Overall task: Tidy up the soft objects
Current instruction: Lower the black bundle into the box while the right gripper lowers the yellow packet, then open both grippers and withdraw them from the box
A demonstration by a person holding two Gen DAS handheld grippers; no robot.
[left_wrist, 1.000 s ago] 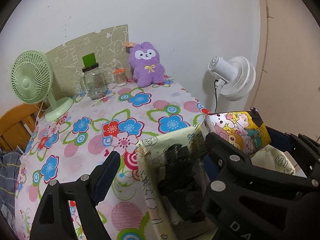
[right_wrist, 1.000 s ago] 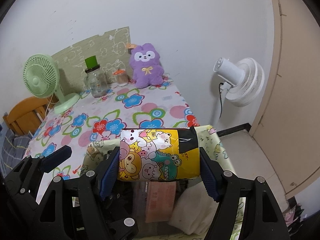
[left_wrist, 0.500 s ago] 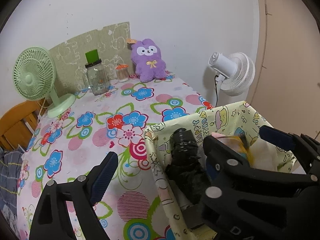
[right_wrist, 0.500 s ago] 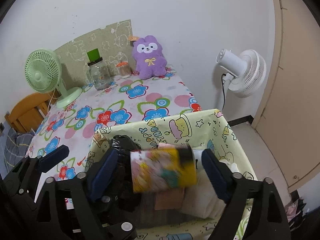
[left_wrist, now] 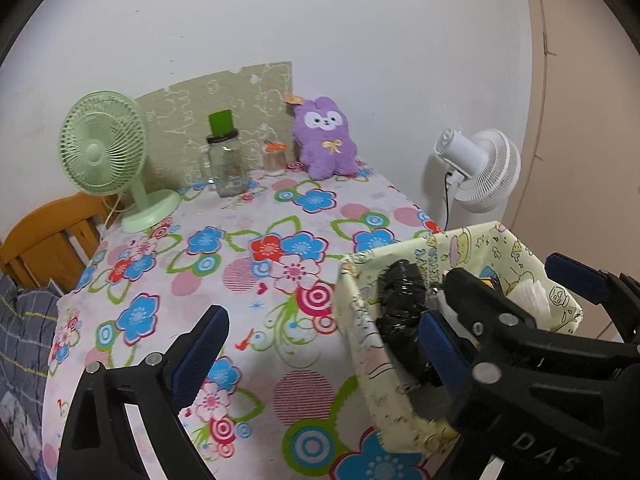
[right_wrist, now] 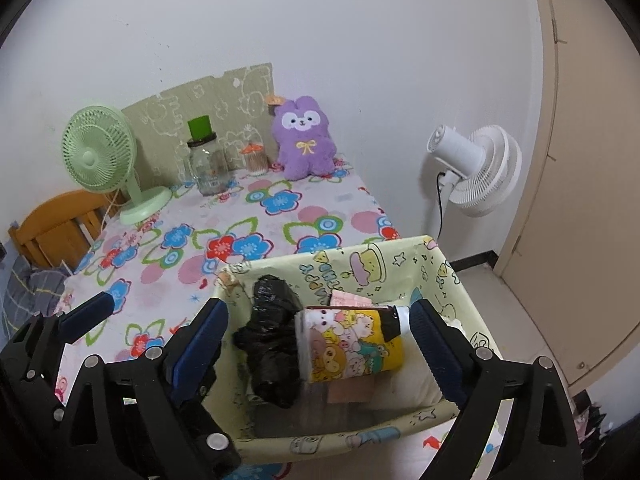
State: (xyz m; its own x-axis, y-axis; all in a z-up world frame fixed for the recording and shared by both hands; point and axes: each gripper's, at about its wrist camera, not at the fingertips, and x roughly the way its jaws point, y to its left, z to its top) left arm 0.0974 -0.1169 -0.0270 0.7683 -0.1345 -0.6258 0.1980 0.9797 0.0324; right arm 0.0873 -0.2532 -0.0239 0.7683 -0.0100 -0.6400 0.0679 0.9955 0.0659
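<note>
we judge the biggest risk sits with the box (right_wrist: 452, 280), the pale-yellow cartoon-print one at the desk (right_wrist: 256, 216) edge, about five o'clock in the left wrist view: it stands close to the drop toward the floor, and a nudge from either arm could tip or slide it off. next, the roll (right_wrist: 352, 344), wrapped in cartoon animals, lies on its side in the box on top of other things, touching the black bag (right_wrist: 272, 332) at its nine o'clock; we think it could roll or settle crooked. the right gripper (right_wrist: 320, 332) has its jaws opening, wide, with the roll between them but the pads clear of it, so a careless lift might catch the wrapper. the left gripper (left_wrist: 324, 344) also has its jaws opening, holding nothing, straddling the box wall. the purple plush (right_wrist: 304, 144) waits at twelve o'clock by the wall, near a glass jar (right_wrist: 208, 168) that a reach could knock.

writing: the box lining reads what looks like "happy", mirrored and partly hidden; the left gripper body shows "das".
</note>
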